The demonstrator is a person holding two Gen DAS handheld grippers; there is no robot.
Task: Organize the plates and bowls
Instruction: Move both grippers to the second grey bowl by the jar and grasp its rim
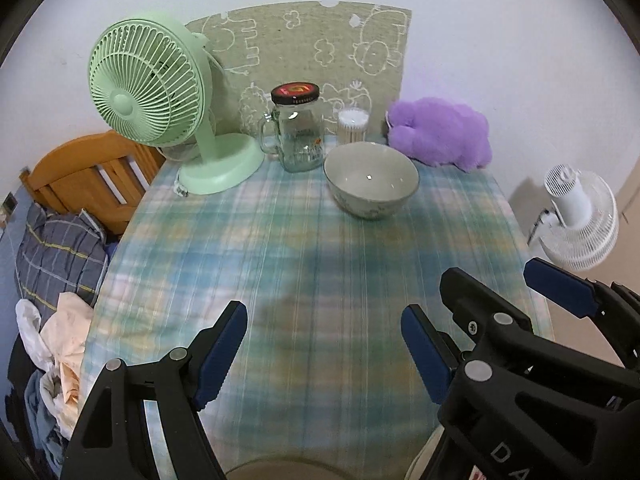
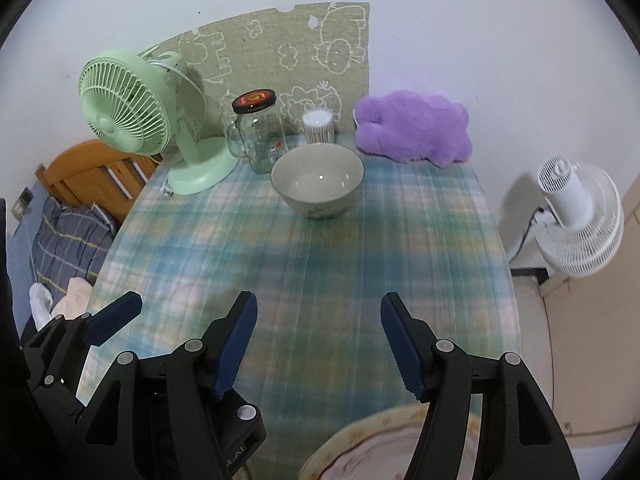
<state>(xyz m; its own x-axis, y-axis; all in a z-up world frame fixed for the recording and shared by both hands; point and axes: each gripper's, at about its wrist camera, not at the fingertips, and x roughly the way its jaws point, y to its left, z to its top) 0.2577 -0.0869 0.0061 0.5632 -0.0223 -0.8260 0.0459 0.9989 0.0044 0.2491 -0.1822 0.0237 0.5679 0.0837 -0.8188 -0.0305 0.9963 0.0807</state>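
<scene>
Bowl upright on tablecloth, well beyond both empty, wide-open jaws.

Soft indoor light, motion-blurred tablecloth, dark shadow patches, fisheye-curved vignetted edges.

Both wrist cameras look steeply down the table toward the far wall, side by side, left one slightly further left. Both catch the bowl, green fan and each other's gripper.

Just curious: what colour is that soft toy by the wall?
Purple; the soft toy shows best in the right wrist view.
</scene>
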